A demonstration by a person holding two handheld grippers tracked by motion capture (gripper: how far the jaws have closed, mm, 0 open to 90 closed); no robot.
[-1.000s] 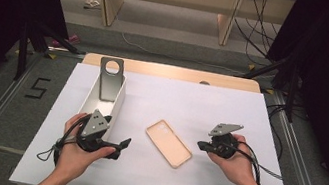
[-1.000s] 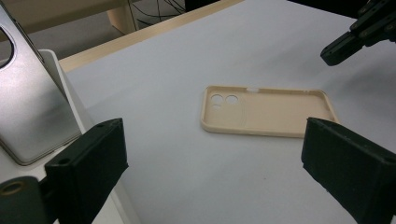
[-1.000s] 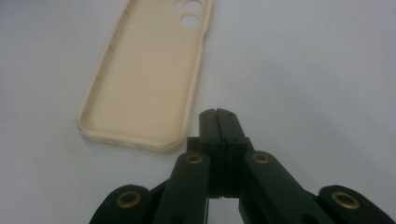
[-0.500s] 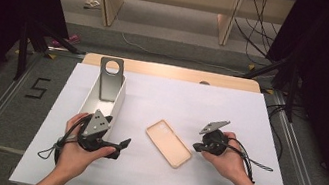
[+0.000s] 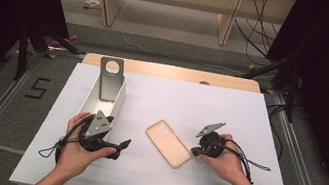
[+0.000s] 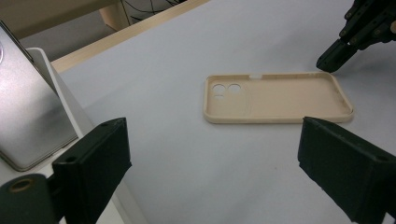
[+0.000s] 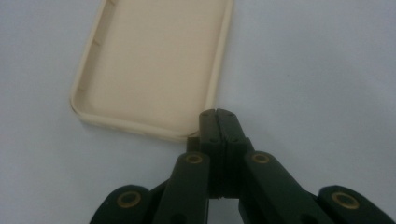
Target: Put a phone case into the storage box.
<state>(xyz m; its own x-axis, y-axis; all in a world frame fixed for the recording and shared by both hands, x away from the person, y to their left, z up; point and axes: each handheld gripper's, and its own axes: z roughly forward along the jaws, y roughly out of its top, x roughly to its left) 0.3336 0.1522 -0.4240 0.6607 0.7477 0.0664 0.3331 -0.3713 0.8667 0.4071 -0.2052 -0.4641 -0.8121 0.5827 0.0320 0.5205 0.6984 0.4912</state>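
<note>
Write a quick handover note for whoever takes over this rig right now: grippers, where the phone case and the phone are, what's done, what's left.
Left gripper: jaws wide open, empty, resting on the table beside the white tray.
Right gripper: jaws shut, empty, tip at a corner of the phone case; whether it touches the rim I cannot tell.
Phone case: beige, lying flat with its open side up on the white tabletop, mid-table.
Phone: silver, leaning in the white tray, left of the case.
Done: nothing gripped or fitted yet.
Left: probably pick up the phone and seat it in the case.
</note>
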